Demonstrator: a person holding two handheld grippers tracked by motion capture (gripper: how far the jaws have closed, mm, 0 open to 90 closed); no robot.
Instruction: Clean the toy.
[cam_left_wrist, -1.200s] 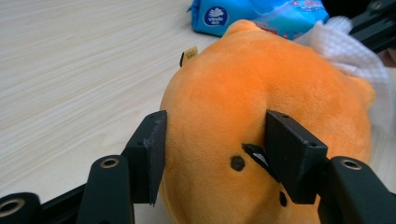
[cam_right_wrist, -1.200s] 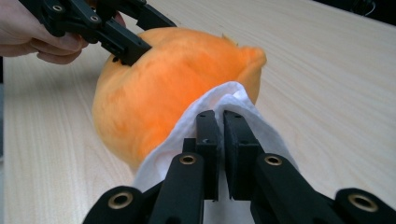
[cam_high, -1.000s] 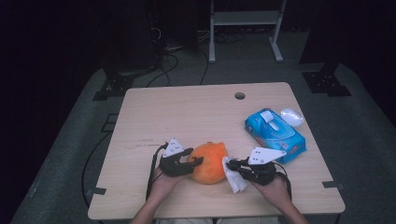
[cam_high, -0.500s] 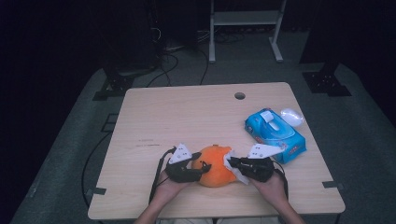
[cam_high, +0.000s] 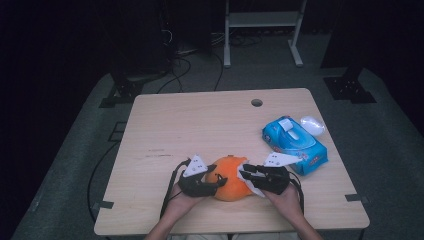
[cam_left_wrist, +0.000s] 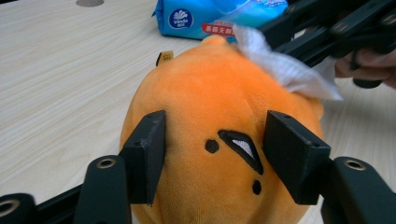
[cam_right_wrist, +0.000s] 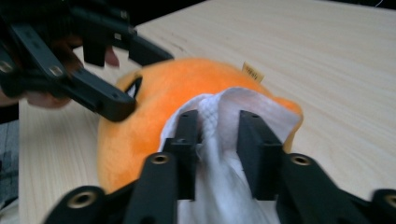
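Note:
An orange plush toy (cam_high: 230, 177) with a black stitched face (cam_left_wrist: 238, 147) lies near the table's front edge. My left gripper (cam_high: 216, 181) comes in from the left. Its pads (cam_left_wrist: 152, 144) press into the toy's two sides, and its jaws have just been opening. My right gripper (cam_high: 247, 175) reaches the toy from the right with a white wipe (cam_right_wrist: 224, 186) draped over the plush (cam_right_wrist: 187, 84). The right jaws have just been opening too. The wipe (cam_left_wrist: 285, 70) sits loose in the gap between them (cam_right_wrist: 218, 121).
A blue pack of wipes (cam_high: 295, 145) lies at the right of the wooden table (cam_high: 200, 125), with a small white object (cam_high: 312, 125) behind it. A cable hole (cam_high: 256, 102) is at the far edge. A white frame's legs stand on the floor beyond the table.
Both grippers have drawn in a little toward the plush toy. The wipe, which lay low beside the toy's right side, is now up against the plush.

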